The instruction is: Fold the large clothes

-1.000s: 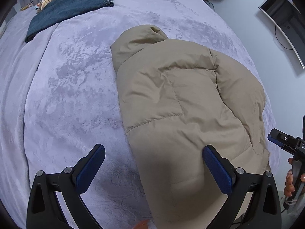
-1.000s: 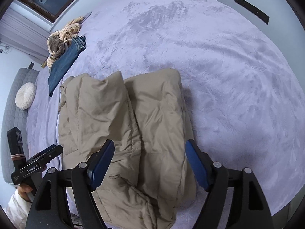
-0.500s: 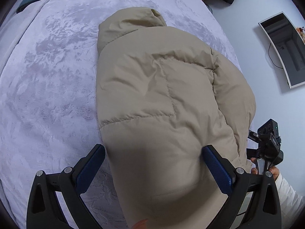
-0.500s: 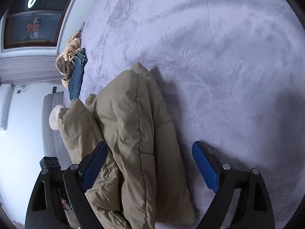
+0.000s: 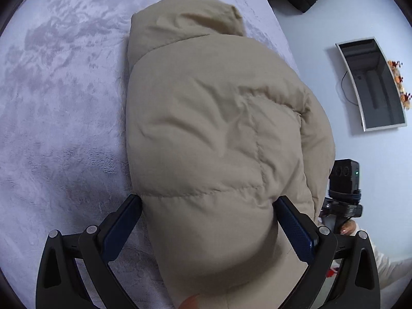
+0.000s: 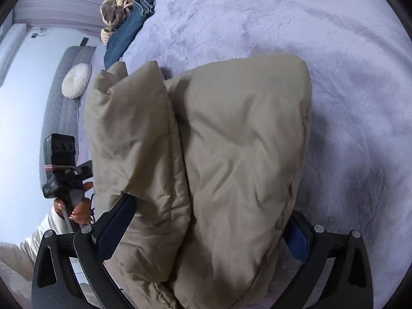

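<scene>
- Both pairs of jaws stand wide apart: on my left gripper (image 5: 206, 228) they straddle the near end of the beige quilted puffer jacket (image 5: 213, 141), blue pads either side of the fabric, and I see no squeeze.
- My right gripper (image 6: 206, 228) has just been opening its jaws, with the jacket's bulk between them; its left pad (image 6: 117, 228) sits against the padding, the right pad is half hidden behind it, and I see no pinch.
- From my right wrist view the jacket lies on the lavender plush bed cover (image 6: 347, 51), folded lengthwise into two thick rolls side by side.
- From my left wrist view the hood (image 5: 185, 18) points away from me, toward the far end of the bed.
- Folded blue jeans (image 6: 126, 33) and a tan knitted bundle (image 6: 121, 5) lie well apart from the jacket at the bed's far edge.
- A round white cushion (image 6: 76, 81) rests on a grey quilted sofa (image 6: 64, 108) beyond.
</scene>
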A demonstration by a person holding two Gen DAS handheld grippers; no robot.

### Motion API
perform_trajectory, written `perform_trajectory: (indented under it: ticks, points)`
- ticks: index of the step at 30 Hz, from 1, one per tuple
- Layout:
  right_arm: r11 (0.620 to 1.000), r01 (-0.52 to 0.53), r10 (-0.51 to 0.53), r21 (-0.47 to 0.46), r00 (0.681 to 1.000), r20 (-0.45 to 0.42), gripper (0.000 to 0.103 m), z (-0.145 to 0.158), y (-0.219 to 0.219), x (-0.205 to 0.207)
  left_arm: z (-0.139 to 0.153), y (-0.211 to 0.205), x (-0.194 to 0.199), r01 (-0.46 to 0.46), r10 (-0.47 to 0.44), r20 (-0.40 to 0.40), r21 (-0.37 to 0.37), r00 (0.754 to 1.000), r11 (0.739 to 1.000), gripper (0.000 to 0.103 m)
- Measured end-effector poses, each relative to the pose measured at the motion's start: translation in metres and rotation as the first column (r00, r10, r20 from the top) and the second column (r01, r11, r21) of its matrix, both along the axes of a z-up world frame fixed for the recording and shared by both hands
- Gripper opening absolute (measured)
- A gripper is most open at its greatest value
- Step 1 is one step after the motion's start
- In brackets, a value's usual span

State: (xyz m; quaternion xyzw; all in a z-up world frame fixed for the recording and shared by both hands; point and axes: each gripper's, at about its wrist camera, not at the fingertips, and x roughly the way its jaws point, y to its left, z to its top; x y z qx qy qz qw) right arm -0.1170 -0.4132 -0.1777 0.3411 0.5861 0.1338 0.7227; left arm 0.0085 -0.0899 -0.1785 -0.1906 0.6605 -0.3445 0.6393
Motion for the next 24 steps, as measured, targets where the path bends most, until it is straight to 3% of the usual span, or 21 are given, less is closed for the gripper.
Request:
perform_trajectory:
  ticks: [5, 8, 10, 13, 16, 19, 21, 23, 24]
  points:
    - [0.986, 0.017, -0.015, 0.163, 1.000, -0.013, 0.103, -0.029, -0.008, 0.016, -0.032, -0.004, 0.008, -0.011, -0.006, -0.108, -0.157, 0.994, 0.987, 0.103]
    - [0.969, 0.003, -0.002, 0.247, 1.000, -0.005, 0.103, -0.042, -0.004, 0.028, -0.043, -0.012, 0.010, -0.037, 0.009, -0.144, -0.195, 0.990, 0.980, 0.103]
    - [0.970, -0.003, 0.006, 0.245, 1.000, -0.008, 0.103, -0.044, 0.002, 0.033, -0.041, -0.020, 0.010, -0.049, 0.025, -0.138, -0.170, 0.990, 0.984, 0.103]
    - [0.976, 0.004, 0.000, 0.218, 1.000, -0.019, 0.103, -0.043, 0.007, 0.036, -0.030, -0.036, 0.007, -0.052, 0.045, -0.090, -0.076, 0.995, 0.996, 0.103]
    - [0.981, 0.034, -0.025, 0.191, 0.998, -0.051, 0.103, -0.039, 0.010, 0.033, -0.011, -0.051, 0.003, -0.036, 0.036, 0.000, 0.040, 0.999, 0.999, 0.103]
    - [0.980, 0.071, -0.060, 0.188, 0.996, -0.063, 0.101, -0.033, 0.010, 0.028, 0.010, -0.069, -0.003, -0.022, 0.011, 0.091, 0.123, 0.996, 0.992, 0.095]
    - [0.975, 0.099, -0.086, 0.199, 0.994, -0.071, 0.090, -0.030, 0.010, 0.025, 0.019, -0.079, -0.005, -0.022, 0.001, 0.131, 0.155, 0.991, 0.988, 0.087]
    - [0.968, 0.130, -0.118, 0.214, 0.991, -0.070, 0.064, -0.025, 0.008, 0.022, 0.029, -0.085, -0.006, -0.024, -0.005, 0.164, 0.174, 0.986, 0.984, 0.081]
    - [0.965, 0.137, -0.126, 0.224, 0.990, -0.064, 0.059, -0.022, 0.008, 0.020, 0.036, -0.084, -0.005, -0.025, -0.008, 0.179, 0.181, 0.984, 0.983, 0.078]
